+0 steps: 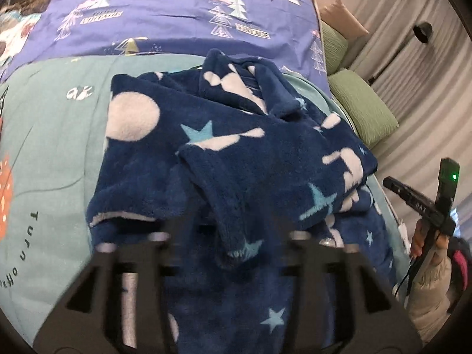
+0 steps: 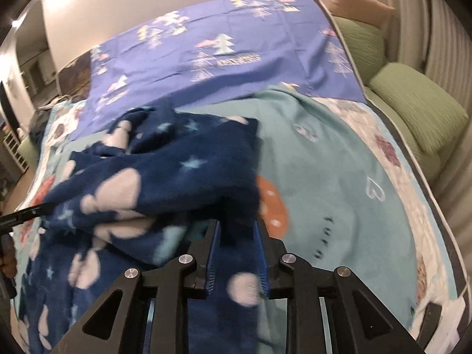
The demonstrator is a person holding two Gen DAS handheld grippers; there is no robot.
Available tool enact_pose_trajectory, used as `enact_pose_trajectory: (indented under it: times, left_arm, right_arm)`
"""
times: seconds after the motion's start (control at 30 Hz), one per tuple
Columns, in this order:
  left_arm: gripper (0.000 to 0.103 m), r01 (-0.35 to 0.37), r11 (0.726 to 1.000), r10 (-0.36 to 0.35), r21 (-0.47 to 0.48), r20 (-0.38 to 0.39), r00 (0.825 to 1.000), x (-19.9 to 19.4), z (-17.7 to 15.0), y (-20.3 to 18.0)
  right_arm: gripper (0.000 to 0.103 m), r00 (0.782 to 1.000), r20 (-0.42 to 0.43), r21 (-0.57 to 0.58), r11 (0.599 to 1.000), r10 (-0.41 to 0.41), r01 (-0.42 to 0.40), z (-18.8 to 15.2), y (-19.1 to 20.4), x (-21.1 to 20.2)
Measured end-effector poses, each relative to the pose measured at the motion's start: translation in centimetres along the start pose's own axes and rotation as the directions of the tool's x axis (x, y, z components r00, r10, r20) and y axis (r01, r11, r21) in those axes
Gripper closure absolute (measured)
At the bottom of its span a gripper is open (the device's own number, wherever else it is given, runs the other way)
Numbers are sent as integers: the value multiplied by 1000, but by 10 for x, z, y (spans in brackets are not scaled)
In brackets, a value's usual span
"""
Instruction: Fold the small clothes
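Mid-fold, my right claw (image 2: 237,236) grips a fold of the navy fleece garment (image 1: 236,159) on the bed (image 1: 50,135).

Its blue pads pinch the cloth while my left claw (image 1: 227,236) stands open above the near hem, nothing pressed between its fingers. The garment lies bunched on the teal blanket (image 2: 339,177), its long axis running from me toward the collar at the far end. With one edge held, the thick fleece may drag crooked and the folded sleeve could slide undone.
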State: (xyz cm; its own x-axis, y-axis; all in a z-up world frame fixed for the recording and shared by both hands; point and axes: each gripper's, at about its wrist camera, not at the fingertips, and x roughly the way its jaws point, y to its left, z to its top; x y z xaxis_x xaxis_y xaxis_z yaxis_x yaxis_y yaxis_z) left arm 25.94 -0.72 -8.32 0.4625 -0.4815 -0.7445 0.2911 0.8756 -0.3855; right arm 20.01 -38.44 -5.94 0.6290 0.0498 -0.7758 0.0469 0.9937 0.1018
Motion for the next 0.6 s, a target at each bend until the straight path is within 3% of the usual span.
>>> enact_pose_trajectory:
  times: [0.17, 0.27, 0.33, 0.37, 0.43, 0.5, 0.6]
  left_arm:
    - [42, 44, 992, -45, -114, -3, 999, 12, 14, 20]
    - [45, 83, 979, -90, -185, -29, 996, 30, 26, 30]
    - [85, 148, 965, -159, -216, -35, 987, 41, 34, 29]
    - [88, 173, 959, -185, -226, -33, 982, 42, 37, 28]
    - [88, 220, 957, -209, -191, 73, 975, 21, 45, 15]
    - [88, 227, 969, -206, -95, 189, 960, -13, 53, 0]
    - [86, 96, 995, -93, 2, 279, 956, -45, 62, -12]
  right_arm:
    - [76, 995, -25, -2, 996, 92, -92, 4, 23, 11]
    - [63, 988, -55, 1, 990, 143, -143, 3, 37, 20]
    - [58, 985, -66, 9, 988, 157, -157, 3, 43, 27]
    - [57, 985, -72, 12, 988, 157, -156, 5, 45, 31]
    - [57, 986, -78, 22, 989, 150, -148, 7, 46, 37]
    - [57, 988, -76, 41, 990, 135, -132, 10, 42, 41]
    - [55, 992, -78, 57, 993, 103, -99, 12, 36, 45]
